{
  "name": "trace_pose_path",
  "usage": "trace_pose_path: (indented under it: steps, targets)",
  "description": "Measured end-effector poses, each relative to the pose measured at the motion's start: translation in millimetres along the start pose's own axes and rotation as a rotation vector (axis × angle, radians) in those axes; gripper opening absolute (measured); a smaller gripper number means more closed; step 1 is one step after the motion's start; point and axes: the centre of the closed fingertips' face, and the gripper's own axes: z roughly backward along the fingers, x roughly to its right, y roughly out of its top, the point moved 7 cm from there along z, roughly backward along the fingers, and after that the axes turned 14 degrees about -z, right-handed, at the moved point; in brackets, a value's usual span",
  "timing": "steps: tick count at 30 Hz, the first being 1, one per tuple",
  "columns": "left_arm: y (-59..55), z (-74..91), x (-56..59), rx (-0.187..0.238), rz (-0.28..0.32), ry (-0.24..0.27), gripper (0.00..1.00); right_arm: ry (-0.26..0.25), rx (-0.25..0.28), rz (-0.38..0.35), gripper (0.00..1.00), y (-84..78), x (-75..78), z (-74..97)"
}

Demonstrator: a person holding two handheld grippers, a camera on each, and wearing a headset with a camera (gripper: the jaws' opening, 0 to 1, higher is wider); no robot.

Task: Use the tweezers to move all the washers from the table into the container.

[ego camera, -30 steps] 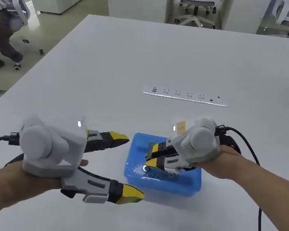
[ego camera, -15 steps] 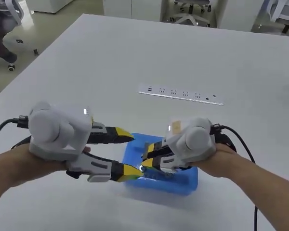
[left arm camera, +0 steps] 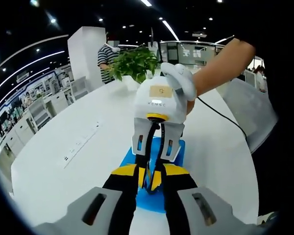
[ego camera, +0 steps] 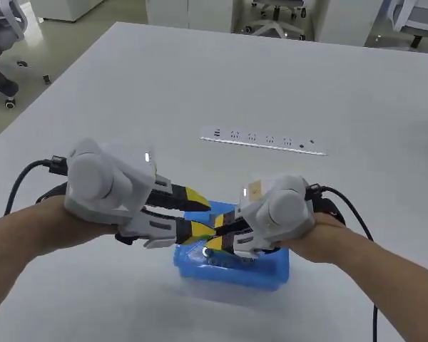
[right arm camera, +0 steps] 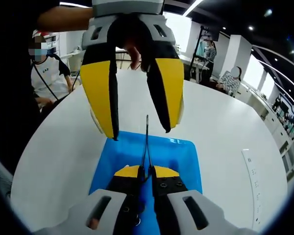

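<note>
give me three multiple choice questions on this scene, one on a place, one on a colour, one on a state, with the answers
1. Where is the blue plastic container on the white table?
A. at the far table edge
B. beneath the tips of both grippers
C. far off to the left

2. What colour are the tips of the tongs of the left gripper?
A. red
B. green
C. yellow

3. How do the tongs of the right gripper stand?
A. shut on the thin metal tweezers
B. wide open and empty
C. shut on a cable

Answers:
1 B, as the head view shows the container right under the meeting tips.
2 C, as the right gripper view shows two yellow tips coming in from the top.
3 A, as the right gripper view shows the tweezers rising from between the closed tongs.
</note>
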Motion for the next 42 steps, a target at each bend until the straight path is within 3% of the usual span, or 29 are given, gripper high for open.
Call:
trace_pose_path:
  steps: [17,42]
  targets:
    - [-3.7,-9.5,-1.1,-0.037,-0.046,-0.035,0.07,0.003,-0.010,0.017,0.10,-0.5,-0.9,0.5]
    - [-4.8,-11.2,-0.3,-0.033,-0.069,-0.051,0.06,0.006,-0.013,0.018,0.10,-0.9,-1.3,0.8]
